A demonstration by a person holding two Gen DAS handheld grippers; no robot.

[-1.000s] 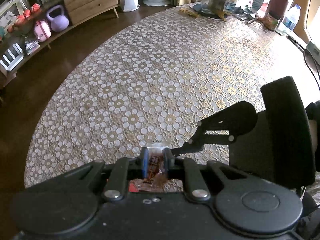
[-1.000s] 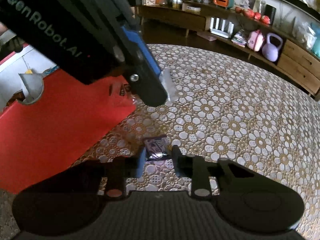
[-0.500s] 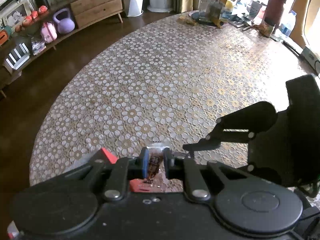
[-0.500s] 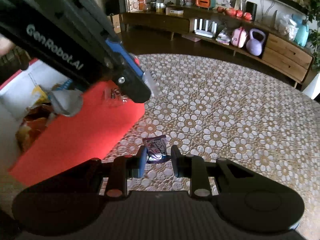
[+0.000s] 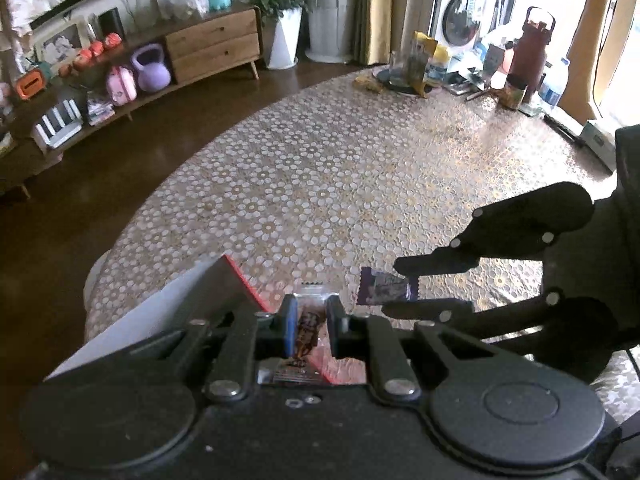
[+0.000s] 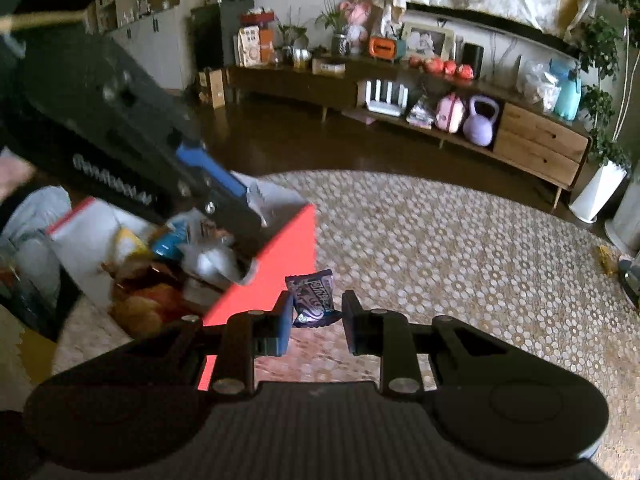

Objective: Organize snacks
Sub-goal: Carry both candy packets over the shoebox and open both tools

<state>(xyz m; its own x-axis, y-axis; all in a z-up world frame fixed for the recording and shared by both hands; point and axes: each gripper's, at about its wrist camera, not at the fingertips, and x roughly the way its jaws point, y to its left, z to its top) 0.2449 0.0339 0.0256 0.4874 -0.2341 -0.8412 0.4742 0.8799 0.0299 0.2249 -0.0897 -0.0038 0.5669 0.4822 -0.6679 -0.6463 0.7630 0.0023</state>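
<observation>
My left gripper (image 5: 312,316) pinched a brown snack bar (image 5: 307,326) over the red box (image 6: 276,256); my right gripper (image 6: 316,312) pinched a purple packet (image 6: 314,298). Below lay a floral tablecloth (image 5: 320,184), beyond it a dark floor (image 6: 280,144) and wooden sideboard (image 6: 536,140).

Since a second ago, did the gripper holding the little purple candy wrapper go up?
Yes. The right gripper, shut on the purple candy wrapper, rose: the flower-patterned tablecloth looks farther below, and the red box now shows its inside.
</observation>
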